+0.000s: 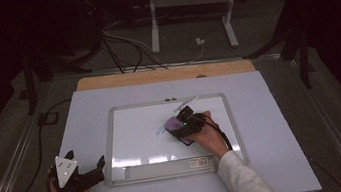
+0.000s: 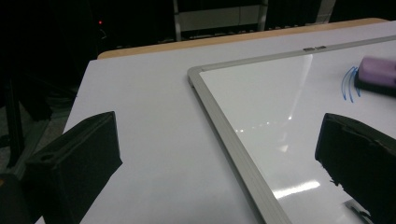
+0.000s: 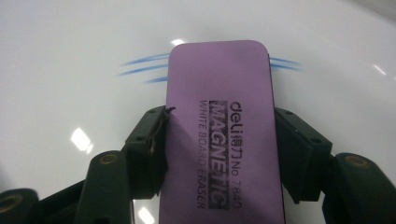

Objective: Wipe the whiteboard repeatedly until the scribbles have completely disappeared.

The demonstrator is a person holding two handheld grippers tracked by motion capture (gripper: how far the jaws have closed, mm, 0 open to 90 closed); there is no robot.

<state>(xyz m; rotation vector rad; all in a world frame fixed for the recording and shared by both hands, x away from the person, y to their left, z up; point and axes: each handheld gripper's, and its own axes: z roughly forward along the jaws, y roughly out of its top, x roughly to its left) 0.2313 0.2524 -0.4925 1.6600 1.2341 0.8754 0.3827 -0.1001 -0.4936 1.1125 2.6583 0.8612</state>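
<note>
A framed whiteboard [image 1: 108,135] lies flat on the white table top. My right gripper [image 1: 177,127] is shut on a purple magnetic eraser [image 3: 219,116], its two black jaws pressing the long sides, and the eraser rests on the board. Short blue marker strokes [image 3: 142,70] show on the board just past the eraser's far end, on both sides of it. From the left gripper view the eraser [image 2: 378,74] and strokes [image 2: 348,84] sit at the far right. My left gripper [image 1: 84,164] rests open at the table's front left, beside the board's corner, with nothing between its jaws.
A marker [image 1: 186,104] lies on the board near its far edge, behind my right gripper. A white strip [image 1: 166,167] runs along the board's near edge. A wooden table edge [image 1: 165,74] shows beyond the white top; stands and cables lie on the floor behind.
</note>
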